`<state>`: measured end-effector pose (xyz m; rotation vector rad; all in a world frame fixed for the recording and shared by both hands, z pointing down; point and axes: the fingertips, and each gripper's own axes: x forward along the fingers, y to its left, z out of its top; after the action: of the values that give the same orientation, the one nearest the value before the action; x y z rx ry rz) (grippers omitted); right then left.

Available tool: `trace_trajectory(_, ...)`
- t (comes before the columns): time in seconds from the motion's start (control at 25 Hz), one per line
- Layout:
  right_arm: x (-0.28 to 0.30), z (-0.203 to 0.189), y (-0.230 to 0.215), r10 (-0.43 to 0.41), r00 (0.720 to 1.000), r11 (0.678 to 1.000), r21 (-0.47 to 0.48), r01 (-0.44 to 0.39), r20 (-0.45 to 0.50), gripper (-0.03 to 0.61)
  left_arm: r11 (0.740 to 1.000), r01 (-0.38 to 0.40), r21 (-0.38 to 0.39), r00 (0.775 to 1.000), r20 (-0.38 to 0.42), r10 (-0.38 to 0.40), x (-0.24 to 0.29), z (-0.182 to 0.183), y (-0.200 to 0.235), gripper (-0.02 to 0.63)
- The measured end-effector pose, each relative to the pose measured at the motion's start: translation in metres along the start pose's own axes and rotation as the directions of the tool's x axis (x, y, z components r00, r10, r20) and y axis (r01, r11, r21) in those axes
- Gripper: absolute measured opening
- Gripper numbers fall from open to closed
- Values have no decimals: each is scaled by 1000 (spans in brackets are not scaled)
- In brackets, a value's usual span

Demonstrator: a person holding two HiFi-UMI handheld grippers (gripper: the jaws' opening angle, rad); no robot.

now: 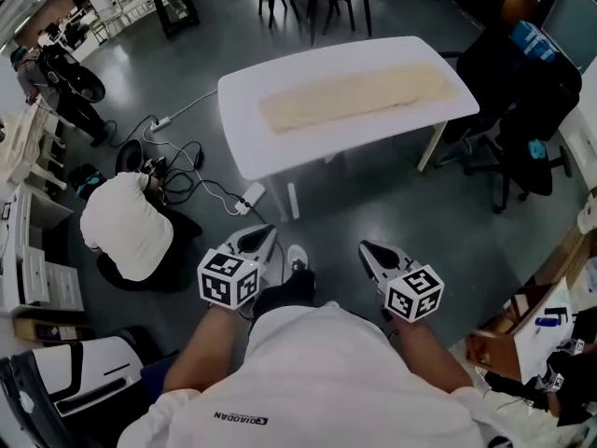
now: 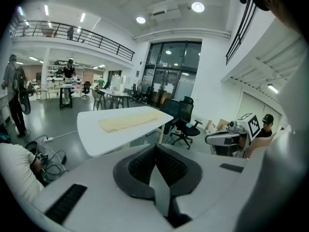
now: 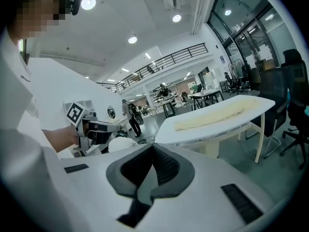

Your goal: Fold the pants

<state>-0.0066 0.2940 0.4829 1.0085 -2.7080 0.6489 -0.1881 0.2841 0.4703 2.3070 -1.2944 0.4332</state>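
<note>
Cream pants (image 1: 359, 95) lie stretched out lengthwise on a white table (image 1: 270, 152), well ahead of me. Both grippers hang low in front of my body, far short of the table. The left gripper (image 1: 264, 235) is shut with nothing between its jaws, and the right gripper (image 1: 367, 247) is shut and empty too. The left gripper view has the pants (image 2: 129, 120) on the table (image 2: 96, 139) in the distance beyond its closed jaws, with the right gripper (image 2: 227, 138) off to the side. In the right gripper view the pants (image 3: 217, 115) lie far ahead and the left gripper (image 3: 96, 127) is at the left.
A person in a white shirt (image 1: 126, 227) crouches on the floor left of the table, beside tangled cables (image 1: 177, 171). Black office chairs (image 1: 522, 110) stand at the table's right end. Cardboard boxes (image 1: 522, 329) sit at the right and shelving (image 1: 28, 250) at the left.
</note>
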Motion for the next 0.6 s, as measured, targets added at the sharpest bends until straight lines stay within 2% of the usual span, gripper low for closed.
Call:
trace_trajectory(0.28, 23, 20, -7, -1, 1000, 995, -96, -1, -19, 18, 999, 32, -10, 999, 32, -32, 41, 29, 23, 25)
trace_trajectory(0.44, 32, 31, -28, -25, 999, 996, -90, 22, -28, 17, 997, 72, 5, 996, 47, -72, 69, 56, 23, 25)
trace_trajectory(0.6, 55, 42, -49, -46, 998, 997, -66, 43, -34, 18, 996, 76, 48, 997, 11, -77, 89, 61, 38, 25)
